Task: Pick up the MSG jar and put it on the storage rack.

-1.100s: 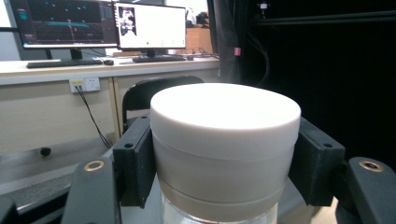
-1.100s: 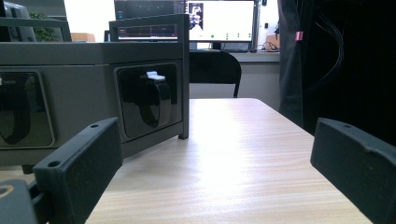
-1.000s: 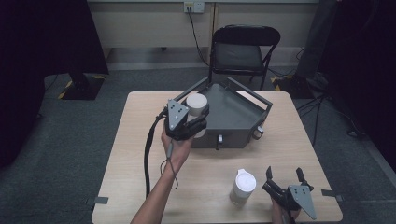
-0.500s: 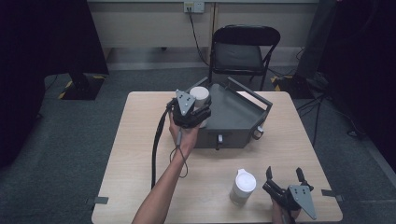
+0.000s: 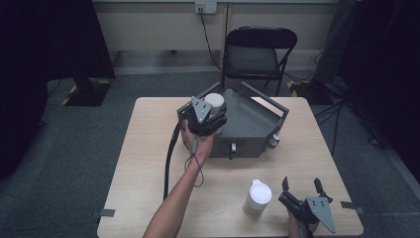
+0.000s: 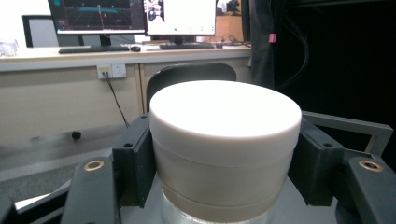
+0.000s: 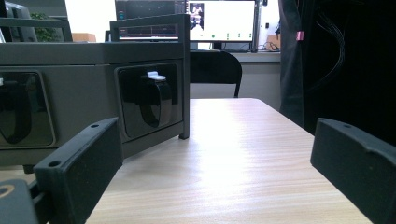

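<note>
High view, left gripper [image 5: 210,117]: jaws clamped on the white jar [image 5: 215,101] just under its lid, over the grey tray's [image 5: 255,144] left corner, toward the tabletop's [image 5: 148,163] far edge.
Grip point: lid band [image 6: 224,140], both pads flat.
Handling: rigid, smooth, probably light; may slip if tilted.
Right gripper [image 5: 301,191]: jaws spread wide, nothing held, near right corner beside second jar [image 5: 257,198].
</note>
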